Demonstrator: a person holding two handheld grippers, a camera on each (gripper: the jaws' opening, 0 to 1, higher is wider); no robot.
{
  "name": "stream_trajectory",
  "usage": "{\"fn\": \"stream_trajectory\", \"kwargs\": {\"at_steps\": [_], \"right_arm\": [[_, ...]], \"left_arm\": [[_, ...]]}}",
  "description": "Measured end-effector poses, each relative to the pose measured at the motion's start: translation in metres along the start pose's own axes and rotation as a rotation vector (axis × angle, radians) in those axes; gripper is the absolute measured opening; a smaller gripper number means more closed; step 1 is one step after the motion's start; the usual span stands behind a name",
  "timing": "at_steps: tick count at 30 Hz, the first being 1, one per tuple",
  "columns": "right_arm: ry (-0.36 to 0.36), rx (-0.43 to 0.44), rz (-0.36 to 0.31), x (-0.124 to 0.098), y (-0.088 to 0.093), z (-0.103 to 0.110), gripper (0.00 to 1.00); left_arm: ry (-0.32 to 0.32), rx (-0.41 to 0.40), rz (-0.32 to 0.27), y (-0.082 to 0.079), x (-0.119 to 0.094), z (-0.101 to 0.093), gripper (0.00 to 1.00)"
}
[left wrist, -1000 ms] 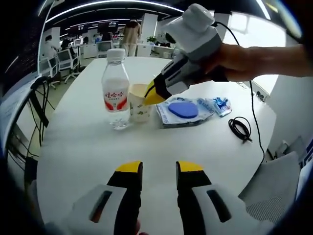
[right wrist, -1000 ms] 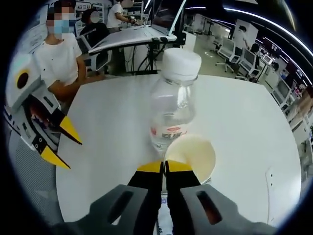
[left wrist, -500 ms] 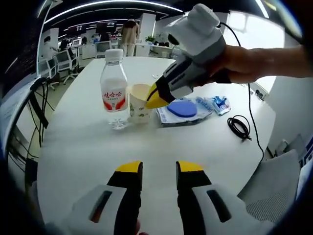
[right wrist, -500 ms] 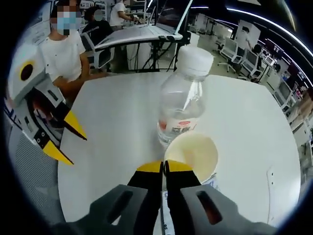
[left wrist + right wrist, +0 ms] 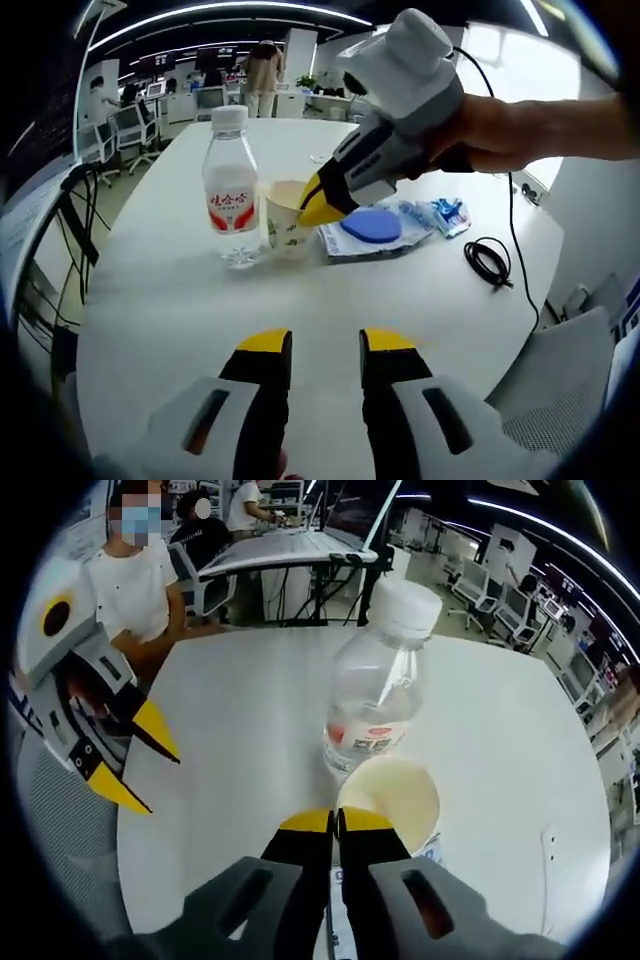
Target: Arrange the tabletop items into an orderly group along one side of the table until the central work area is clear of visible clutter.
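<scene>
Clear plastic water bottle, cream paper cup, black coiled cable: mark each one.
Clear plastic water bottle (image 5: 231,197): left gripper view, red label.
Cream paper cup (image 5: 388,798): right gripper view, inner wall.
Black coiled cable (image 5: 489,263): left gripper view, coil loop.

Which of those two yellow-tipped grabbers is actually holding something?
The right gripper, the one pinching the paper cup by its rim. The left gripper has open jaws over bare table.

In the left gripper view, a clear plastic water bottle (image 5: 230,180) stands on the white round desk (image 5: 180,300), a cream paper cup (image 5: 283,222) just right of it, then a flat plastic packet (image 5: 372,228), with a coiled black cable (image 5: 490,263) farthest right.
</scene>
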State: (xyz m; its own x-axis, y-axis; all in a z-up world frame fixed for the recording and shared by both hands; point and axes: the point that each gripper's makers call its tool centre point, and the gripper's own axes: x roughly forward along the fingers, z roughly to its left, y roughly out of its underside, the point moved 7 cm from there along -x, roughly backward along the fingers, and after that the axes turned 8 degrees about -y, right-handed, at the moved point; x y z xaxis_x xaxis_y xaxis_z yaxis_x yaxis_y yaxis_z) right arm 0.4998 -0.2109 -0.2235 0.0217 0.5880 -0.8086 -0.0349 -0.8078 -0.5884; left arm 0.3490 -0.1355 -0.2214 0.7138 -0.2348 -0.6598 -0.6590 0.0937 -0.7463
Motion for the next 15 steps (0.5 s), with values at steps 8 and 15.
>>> {"fn": "stream_trajectory", "kwargs": {"at_steps": [8, 15], "right_arm": [[0.001, 0.000, 0.002, 0.002, 0.001, 0.000, 0.06], [0.015, 0.005, -0.008, -0.009, -0.003, 0.009, 0.07]], "left_arm": [[-0.002, 0.004, -0.002, 0.000, -0.001, 0.000, 0.25], [-0.001, 0.008, -0.003, 0.000, -0.002, -0.001, 0.25]]}}
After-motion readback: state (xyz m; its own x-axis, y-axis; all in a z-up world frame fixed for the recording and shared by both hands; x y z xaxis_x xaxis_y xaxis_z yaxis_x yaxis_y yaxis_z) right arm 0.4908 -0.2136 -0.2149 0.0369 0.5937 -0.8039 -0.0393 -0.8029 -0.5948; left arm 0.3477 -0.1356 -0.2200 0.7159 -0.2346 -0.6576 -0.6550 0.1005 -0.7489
